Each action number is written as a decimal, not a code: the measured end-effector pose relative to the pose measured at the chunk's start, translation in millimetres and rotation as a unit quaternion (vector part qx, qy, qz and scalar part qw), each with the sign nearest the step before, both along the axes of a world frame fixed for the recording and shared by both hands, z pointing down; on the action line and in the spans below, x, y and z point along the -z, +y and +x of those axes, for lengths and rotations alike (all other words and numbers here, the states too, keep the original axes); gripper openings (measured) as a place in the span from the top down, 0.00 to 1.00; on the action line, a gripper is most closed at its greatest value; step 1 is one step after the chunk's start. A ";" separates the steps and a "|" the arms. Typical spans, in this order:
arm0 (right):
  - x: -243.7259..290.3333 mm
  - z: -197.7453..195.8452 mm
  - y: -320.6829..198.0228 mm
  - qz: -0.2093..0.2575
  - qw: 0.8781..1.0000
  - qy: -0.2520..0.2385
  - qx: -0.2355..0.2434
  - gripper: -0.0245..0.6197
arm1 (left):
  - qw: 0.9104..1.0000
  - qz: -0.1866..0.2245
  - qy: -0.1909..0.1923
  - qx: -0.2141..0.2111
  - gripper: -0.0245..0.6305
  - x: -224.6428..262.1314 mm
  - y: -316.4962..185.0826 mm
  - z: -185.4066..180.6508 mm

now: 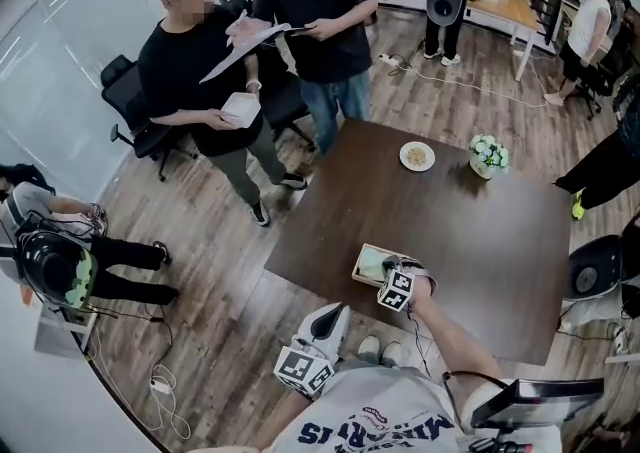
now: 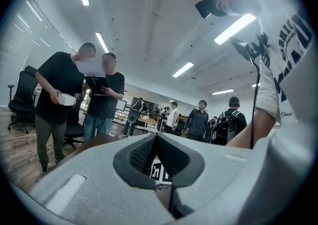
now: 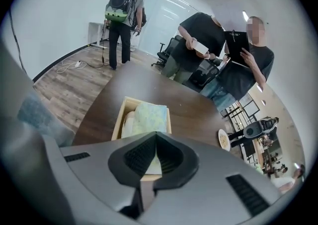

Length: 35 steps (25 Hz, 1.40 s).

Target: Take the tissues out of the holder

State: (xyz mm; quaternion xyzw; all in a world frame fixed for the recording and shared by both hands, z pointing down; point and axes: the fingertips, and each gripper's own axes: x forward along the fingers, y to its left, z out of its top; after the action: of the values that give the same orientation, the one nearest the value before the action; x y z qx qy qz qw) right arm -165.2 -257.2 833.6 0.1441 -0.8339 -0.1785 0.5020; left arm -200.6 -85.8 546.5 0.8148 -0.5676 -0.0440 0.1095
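Observation:
A light wooden holder (image 1: 360, 268) stands near the front left edge of the dark table (image 1: 480, 241), with pale green tissues (image 1: 374, 262) in it. My right gripper (image 1: 391, 271) hangs over the holder and points steeply down. In the right gripper view its jaws (image 3: 156, 135) are shut on the near end of the top tissue (image 3: 149, 115), which rises out of the holder (image 3: 119, 119) toward them. My left gripper (image 1: 333, 313) is held low beside my body, off the table. In the left gripper view it (image 2: 157, 135) points level into the room, shut, with nothing between its pads.
A small plate (image 1: 417, 156) and a pot of flowers (image 1: 488, 155) sit at the table's far side. Two people (image 1: 200, 81) stand by the table's far left corner, with office chairs (image 1: 135, 111) behind them. More people stand around the room.

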 end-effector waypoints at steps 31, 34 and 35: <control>197.8 82.4 64.9 0.132 0.979 -0.145 -0.049 0.95 | 0.993 0.024 -0.002 -0.115 0.96 15.5 -42.0 61.5; 195.5 90.0 69.8 0.132 0.979 -0.143 -0.057 0.95 | 0.992 0.024 -0.001 -0.124 0.96 16.6 -38.2 69.8; 195.5 91.4 70.6 0.132 0.979 -0.143 -0.058 0.95 | 0.992 0.023 0.000 -0.124 0.96 16.6 -37.6 70.7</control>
State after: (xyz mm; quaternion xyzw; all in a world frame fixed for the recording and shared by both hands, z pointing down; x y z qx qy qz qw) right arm -73.7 -186.6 638.1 0.2807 -0.8566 -0.2351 0.3636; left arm -130.0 -123.4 529.9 0.8813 -0.4608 -0.0427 0.0956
